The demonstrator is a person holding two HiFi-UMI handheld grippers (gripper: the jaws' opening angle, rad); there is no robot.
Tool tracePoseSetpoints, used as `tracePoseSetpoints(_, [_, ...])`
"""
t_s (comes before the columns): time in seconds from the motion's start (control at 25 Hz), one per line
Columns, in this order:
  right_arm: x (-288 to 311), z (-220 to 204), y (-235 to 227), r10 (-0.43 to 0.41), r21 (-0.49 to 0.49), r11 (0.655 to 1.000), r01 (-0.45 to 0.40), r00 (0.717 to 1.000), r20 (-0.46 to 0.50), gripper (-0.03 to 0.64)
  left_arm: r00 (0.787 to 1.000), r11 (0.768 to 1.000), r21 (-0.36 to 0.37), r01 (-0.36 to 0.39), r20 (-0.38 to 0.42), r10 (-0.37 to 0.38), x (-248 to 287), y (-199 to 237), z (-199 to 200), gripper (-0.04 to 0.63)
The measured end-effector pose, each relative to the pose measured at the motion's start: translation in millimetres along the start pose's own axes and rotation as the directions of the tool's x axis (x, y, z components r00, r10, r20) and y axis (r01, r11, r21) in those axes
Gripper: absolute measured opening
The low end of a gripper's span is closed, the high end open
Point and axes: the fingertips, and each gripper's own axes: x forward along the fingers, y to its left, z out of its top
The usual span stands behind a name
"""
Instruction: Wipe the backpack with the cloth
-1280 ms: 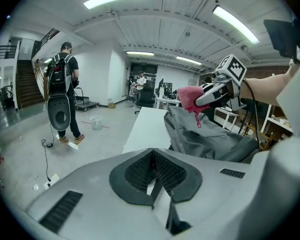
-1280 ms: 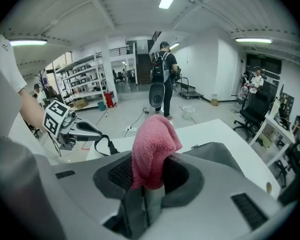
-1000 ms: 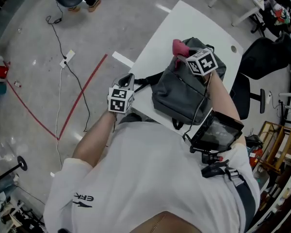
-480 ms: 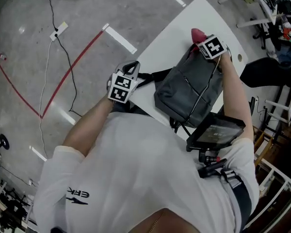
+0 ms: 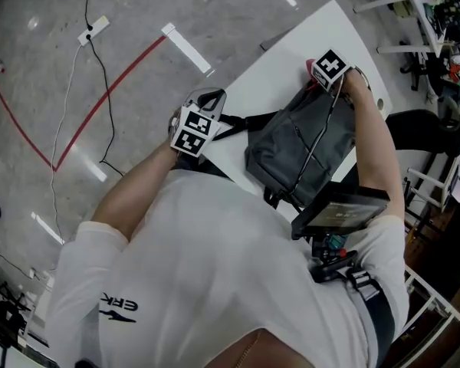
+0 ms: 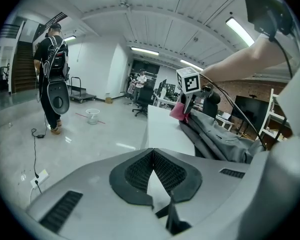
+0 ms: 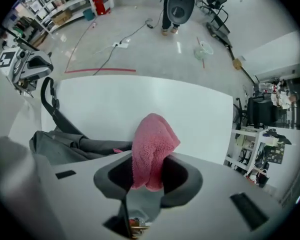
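Right gripper [image 7: 147, 170] pinches soft cloth [image 7: 152, 139] at floppy bag [image 5: 299, 152] top; left gripper [image 6: 152, 160] closed, empty, could steady strap [image 5: 234, 123]

So the right gripper [image 5: 320, 70] has dragged the pink cloth [image 7: 152, 144] along the backpack [image 5: 299, 148]. A second ago it sat around the middle of the top; now it's out at the end nearest the table's [image 5: 268, 75] far edge. The cloth used to stick out past the marker cube and is now mostly tucked behind it. The right arm has reached out further too, and the bag looks flatter and more drawn out.
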Motion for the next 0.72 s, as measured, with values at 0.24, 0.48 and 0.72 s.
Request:
tracePoseSetpoints(0.24, [-1, 3, 43, 0.144, -0.095, 0.984, -0.154, 0.984, -0.103, 0.118, 1.0, 1.0, -0.003, -0.004, -0.001, 0.004, 1, 7, -1, 0.003])
tracePoseSetpoints(0.48, [-7, 9, 116, 0.367, -0.174, 0.901, -0.397, 0.912, -0.184, 0.117, 1.0, 1.0, -0.003, -0.003, -0.009, 0.003, -2, 2, -4, 0.003])
tracePoseSetpoints(0.72, [-31, 19, 180, 0.494, -0.297, 0.784, -0.544, 0.838, -0.232, 0.117, 1.0, 1.0, -0.016, -0.012, -0.011, 0.012, -9, 2, -9, 0.003])
